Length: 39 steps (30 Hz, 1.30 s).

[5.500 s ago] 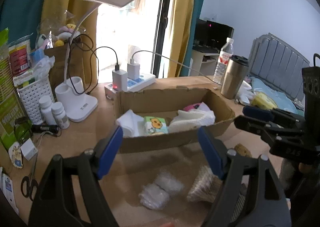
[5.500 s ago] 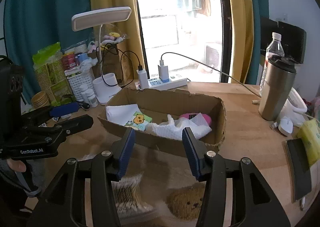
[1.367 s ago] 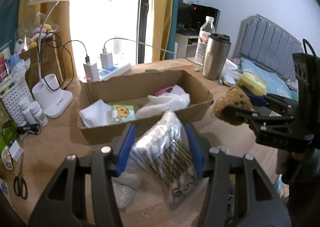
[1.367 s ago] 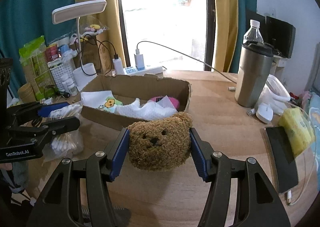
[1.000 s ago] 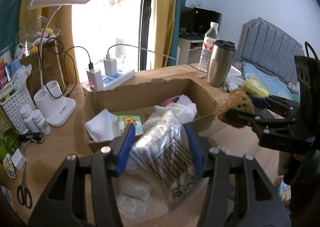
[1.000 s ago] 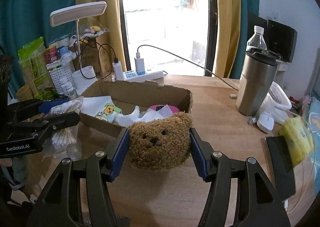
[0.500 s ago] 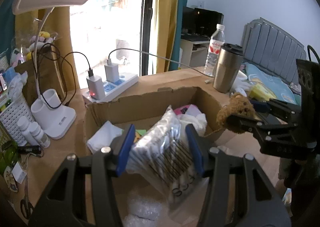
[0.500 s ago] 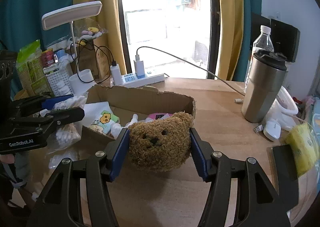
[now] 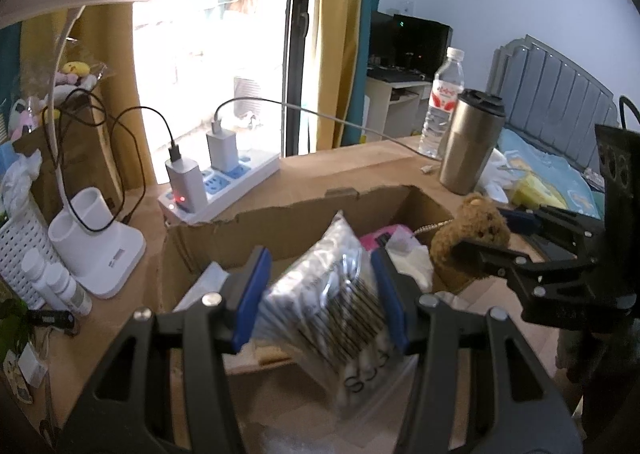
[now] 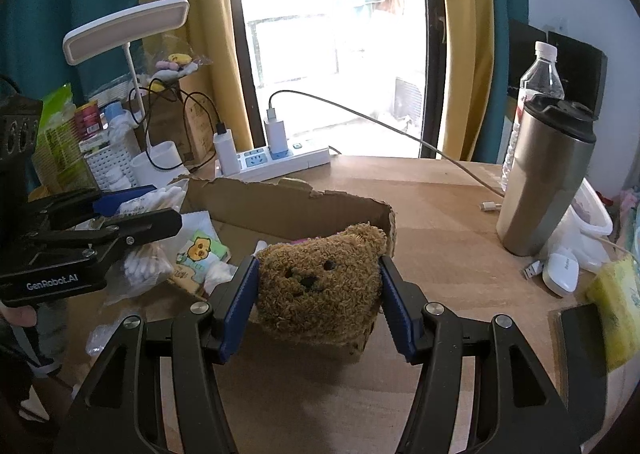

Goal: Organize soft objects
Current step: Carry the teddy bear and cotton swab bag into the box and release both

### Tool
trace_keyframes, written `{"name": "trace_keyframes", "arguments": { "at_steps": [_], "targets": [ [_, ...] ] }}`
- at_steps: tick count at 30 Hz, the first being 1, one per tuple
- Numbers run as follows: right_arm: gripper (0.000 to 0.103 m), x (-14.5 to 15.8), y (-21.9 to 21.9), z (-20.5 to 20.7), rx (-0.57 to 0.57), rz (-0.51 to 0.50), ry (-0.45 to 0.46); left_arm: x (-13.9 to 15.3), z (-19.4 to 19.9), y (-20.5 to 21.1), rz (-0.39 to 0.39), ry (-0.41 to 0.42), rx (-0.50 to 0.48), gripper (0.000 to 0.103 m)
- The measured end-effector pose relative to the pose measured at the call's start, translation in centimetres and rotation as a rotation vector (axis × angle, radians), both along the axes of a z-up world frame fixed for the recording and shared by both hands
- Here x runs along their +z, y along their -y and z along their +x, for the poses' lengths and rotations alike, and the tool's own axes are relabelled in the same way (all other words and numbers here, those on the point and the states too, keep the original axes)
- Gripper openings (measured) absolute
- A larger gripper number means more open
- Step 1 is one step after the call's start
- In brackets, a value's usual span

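Both loads carried closer to the cardboard box [image 9: 280, 221] than a second ago. Left claw [image 9: 320, 294] pinching the bag of cotton swabs [image 9: 332, 306], now raised over the near wall of the box, no more low above the tabletop [image 10: 440, 213]. Right claw [image 10: 316, 294] pressed on both sides of the brown plush bear [image 10: 320, 282], now just at the right end corner of the box, earlier well apart from it. Inside the box already: white tissues [image 10: 218, 274], a small packet with a cartoon face [image 10: 198, 250], something pink [image 9: 380, 234]. Grip width unchanged on both sides, nothing slipping. Probably the carry almost finished; next likely lowering and releasing into the box.
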State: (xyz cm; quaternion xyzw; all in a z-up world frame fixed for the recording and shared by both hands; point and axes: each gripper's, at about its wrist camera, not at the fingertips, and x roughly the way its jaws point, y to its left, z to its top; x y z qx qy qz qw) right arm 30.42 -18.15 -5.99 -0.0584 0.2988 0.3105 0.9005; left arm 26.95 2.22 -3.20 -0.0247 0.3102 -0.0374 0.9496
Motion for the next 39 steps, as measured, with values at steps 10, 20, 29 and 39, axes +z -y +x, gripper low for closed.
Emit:
{"name": "trace_keyframes", "arguments": {
  "at_steps": [10,20,29,39],
  "targets": [
    [0.062,-0.5,-0.2,1.8,0.001,0.009,-0.014,-0.8,2.8,0.2,0.013,-0.005,-0.01,0.053],
    [0.064,-1.1,-0.7,2.9,0.006,0.011,-0.039,-1.8,5.4,-0.1,-0.009,-0.035,-0.019,0.058],
    [0.074,-0.9,-1.1,2.2,0.014,-0.004,-0.02,-1.1,4.5,-0.9,-0.032,-0.016,0.008,0.077],
    [0.075,0.3,-0.4,0.1,-0.007,-0.007,0.007,0.0,1.7,-1.6,-0.04,0.015,0.032,0.077]
  ]
}}
